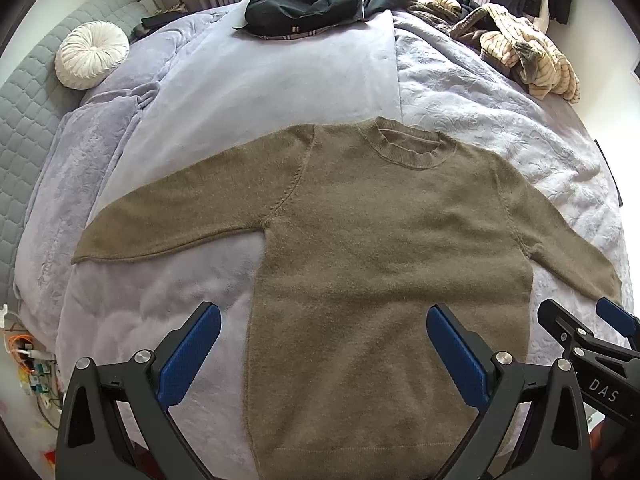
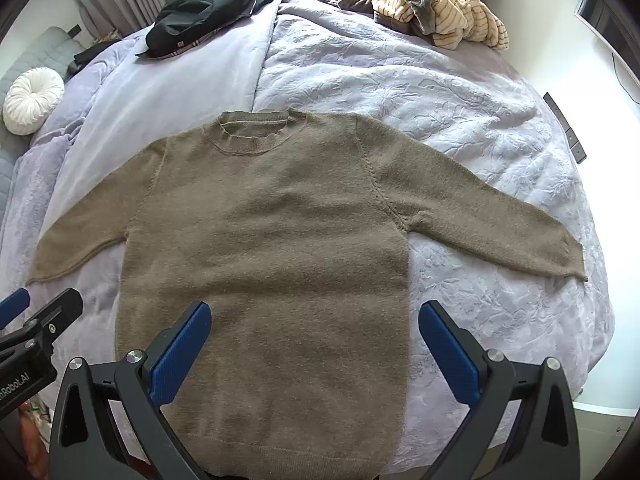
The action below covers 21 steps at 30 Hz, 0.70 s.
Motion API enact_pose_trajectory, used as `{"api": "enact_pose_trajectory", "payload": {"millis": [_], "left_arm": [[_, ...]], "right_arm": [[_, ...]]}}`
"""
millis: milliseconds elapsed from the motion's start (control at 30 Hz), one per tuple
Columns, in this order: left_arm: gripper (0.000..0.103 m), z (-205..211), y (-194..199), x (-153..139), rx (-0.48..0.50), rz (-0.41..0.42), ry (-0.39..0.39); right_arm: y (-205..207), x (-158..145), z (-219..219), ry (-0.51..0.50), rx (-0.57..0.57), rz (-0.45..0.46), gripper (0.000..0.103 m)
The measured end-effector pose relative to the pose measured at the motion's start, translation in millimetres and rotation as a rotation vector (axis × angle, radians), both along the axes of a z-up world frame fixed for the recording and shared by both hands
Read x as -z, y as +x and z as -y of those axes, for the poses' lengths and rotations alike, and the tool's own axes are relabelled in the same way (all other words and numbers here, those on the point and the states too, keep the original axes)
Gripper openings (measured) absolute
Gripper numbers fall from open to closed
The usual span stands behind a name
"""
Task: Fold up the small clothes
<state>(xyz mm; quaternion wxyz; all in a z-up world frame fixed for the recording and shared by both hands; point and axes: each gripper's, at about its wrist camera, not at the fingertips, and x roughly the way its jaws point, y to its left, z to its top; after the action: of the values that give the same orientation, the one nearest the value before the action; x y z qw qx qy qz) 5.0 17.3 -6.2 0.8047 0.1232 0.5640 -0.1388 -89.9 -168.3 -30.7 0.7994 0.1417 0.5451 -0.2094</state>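
The sweater (image 1: 360,248) lay flat, sleeves spread — ready for folding — while both grippers (image 1: 324,344) (image 2: 316,340) hovered over its hem, jaws released, empty.

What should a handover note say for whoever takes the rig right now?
Left gripper: open, empty, above the sweater's lower left side.
Right gripper: open, empty, above its lower right side.
Sweater: flat on the bed, front up, both sleeves spread, collar far, hem near.
Done: laid out flat.
Left: every fold; nothing gripped yet. More clothes lie piled at the bed's far end.
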Motion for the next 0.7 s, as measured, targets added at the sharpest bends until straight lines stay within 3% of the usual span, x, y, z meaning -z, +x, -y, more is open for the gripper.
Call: {"api": "enact_pose_trajectory", "payload": {"millis": [700], "left_arm": [[0.103, -2.3, -1.6, -6.7, -0.002, 0.018, 0.018]], "right_arm": [[1.1, -2.0, -4.0, -0.015, -0.007, -0.003, 0.103]]}}
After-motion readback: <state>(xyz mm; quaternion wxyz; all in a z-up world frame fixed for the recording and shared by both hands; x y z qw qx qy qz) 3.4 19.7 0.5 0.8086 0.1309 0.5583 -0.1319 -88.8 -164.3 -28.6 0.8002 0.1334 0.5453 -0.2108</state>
